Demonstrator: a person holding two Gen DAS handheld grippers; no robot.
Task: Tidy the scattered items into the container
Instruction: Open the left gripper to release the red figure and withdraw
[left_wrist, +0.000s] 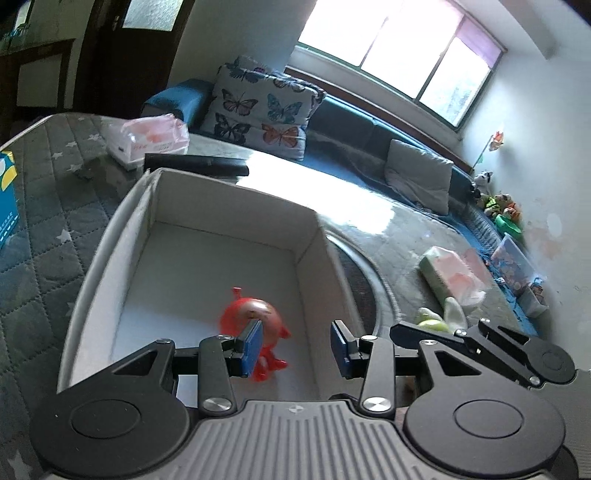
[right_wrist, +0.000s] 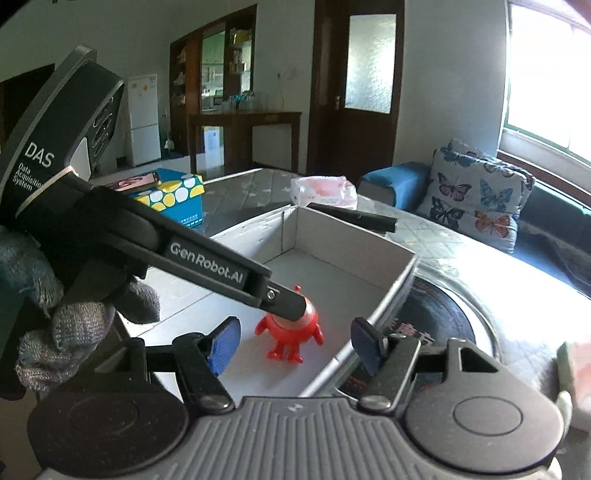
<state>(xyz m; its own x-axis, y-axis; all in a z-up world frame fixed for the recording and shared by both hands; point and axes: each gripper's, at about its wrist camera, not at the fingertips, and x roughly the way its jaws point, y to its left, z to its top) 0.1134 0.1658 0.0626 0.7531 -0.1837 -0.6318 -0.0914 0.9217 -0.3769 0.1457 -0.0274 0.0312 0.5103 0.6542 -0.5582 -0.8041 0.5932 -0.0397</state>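
- Standing upright on the floor of the grey box (right_wrist: 343, 240), the red toy figure (right_wrist: 291, 332) was already inside the container, near its right wall.
- Left gripper (left_wrist: 295, 347) was poised directly over the figure; its fingers were spread wide, the left pad (left_wrist: 253, 345) overlapping the toy in that view, the right pad well clear. Judged released, not gripped.
- Right gripper (right_wrist: 291, 345) sat just behind the figure, fingers wide and holding nothing.
- Key relation: the toy lay straight below the left gripper's tip, long axis vertical; a plain lift upward should clear it.
- Right wrist view showed the left gripper's finger touching or just above the toy's head; which could not be told.
- Left wrist view alone showed remaining items: a tissue pack (left_wrist: 448, 275) and green-white objects (left_wrist: 437, 317) outside the box, nearer the right gripper.
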